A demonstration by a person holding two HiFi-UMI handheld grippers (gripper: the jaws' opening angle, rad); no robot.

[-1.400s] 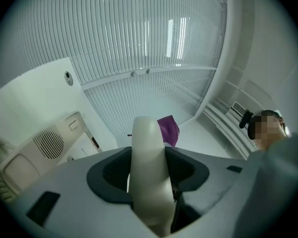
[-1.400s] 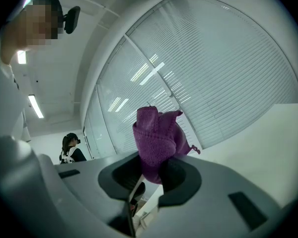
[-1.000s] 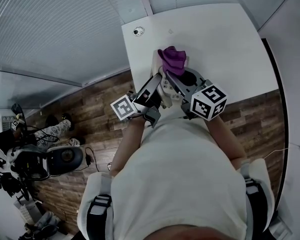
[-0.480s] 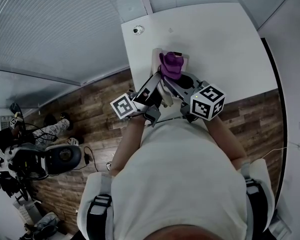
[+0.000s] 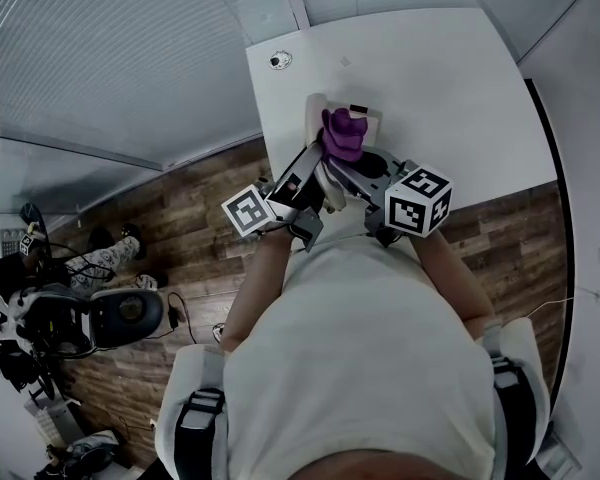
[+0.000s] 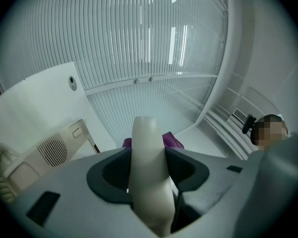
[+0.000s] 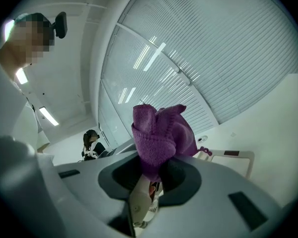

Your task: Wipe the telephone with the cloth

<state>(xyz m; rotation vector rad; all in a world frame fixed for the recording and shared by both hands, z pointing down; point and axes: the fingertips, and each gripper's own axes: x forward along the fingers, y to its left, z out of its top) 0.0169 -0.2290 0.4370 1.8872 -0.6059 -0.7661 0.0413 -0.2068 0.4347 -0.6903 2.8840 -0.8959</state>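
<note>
In the left gripper view my left gripper (image 6: 149, 155) is shut on the cream telephone handset (image 6: 148, 182), which stands upright between the jaws. The cream telephone base (image 6: 54, 148) lies on the white table to its left. My right gripper (image 7: 156, 170) is shut on the purple cloth (image 7: 159, 130), bunched above its jaws. In the head view the cloth (image 5: 342, 134) rests against the top of the handset over the base (image 5: 365, 120), with the left gripper (image 5: 318, 166) and the right gripper (image 5: 348, 158) close together beneath it.
The white table (image 5: 450, 78) has a round cable grommet (image 5: 278, 61) near its far left corner. Its left edge drops to a wooden floor (image 5: 190, 218), where a chair and gear (image 5: 110, 318) stand. A wall runs along the right.
The purple cloth has slid a little toward me along the handset. Both grippers have barely shifted.
</note>
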